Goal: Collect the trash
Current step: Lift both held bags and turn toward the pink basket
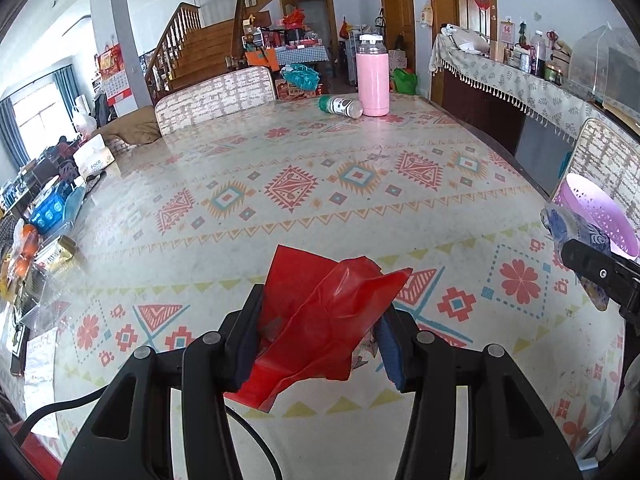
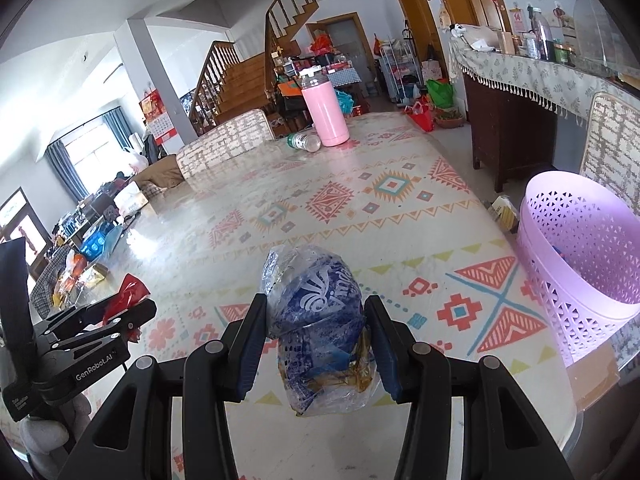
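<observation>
My left gripper (image 1: 320, 320) is shut on a crumpled red plastic wrapper (image 1: 324, 312), held above the patterned table (image 1: 280, 216). A crumpled blue-and-clear plastic bag (image 2: 316, 320) sits between the pads of my right gripper (image 2: 316, 328), which is shut on it. The lilac perforated trash basket (image 2: 580, 248) stands at the table's right edge, right of my right gripper; something blue lies inside. In the left wrist view the basket (image 1: 596, 212) shows at far right behind the right gripper's finger (image 1: 600, 268) and blue bag (image 1: 572, 228). The left gripper (image 2: 132, 312) with the red wrapper (image 2: 126, 294) appears at left in the right wrist view.
A pink thermos (image 1: 373, 76) and a toppled green-capped bottle (image 1: 340, 106) stand at the table's far end. Boxes, packets and oranges (image 1: 28, 248) crowd the left edge. Patterned chairs (image 1: 216, 98) sit at the far side and right. A draped sideboard (image 2: 532, 76) lines the right wall.
</observation>
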`<state>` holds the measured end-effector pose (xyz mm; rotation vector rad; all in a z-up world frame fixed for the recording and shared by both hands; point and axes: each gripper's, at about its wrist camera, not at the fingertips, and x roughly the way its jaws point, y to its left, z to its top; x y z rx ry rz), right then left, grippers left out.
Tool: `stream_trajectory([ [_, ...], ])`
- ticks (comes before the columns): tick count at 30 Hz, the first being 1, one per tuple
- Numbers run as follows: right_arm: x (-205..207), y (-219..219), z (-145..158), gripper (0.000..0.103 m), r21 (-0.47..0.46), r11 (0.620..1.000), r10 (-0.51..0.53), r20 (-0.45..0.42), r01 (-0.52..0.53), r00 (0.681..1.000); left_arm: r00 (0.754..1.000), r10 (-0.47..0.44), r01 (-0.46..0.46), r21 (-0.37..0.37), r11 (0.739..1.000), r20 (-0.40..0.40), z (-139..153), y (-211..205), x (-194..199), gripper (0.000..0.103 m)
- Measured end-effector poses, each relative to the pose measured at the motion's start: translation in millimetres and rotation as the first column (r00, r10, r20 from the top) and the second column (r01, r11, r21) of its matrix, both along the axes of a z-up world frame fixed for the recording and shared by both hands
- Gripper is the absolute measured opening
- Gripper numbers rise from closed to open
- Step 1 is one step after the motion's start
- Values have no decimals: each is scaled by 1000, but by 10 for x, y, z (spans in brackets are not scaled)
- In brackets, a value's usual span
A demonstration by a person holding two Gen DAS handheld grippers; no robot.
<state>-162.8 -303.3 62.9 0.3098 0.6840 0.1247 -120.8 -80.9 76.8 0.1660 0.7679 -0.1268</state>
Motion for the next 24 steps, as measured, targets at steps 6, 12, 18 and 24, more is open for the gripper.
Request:
stream_trajectory([
  [6,-28,72,4,53,-15,1000,4,4,-4,1000,1000,3,-3,-14,1000,-6,-23,64,-9,50],
  [12,-66,209,24,53,-35,999,22,9,-22,1000,1000,7,-7,-30,1000,-9,-16,123,-3,50],
  [18,-31,360,-24,53,-47,997,56,-13,-56,998,1000,24,-25,-55,998,-20,-58,222,15,50],
  [24,-11,518,-77,53,-48,994,97,-35,-99,995,996,94,-94,-89,992,-3,-41,485,-94,50],
])
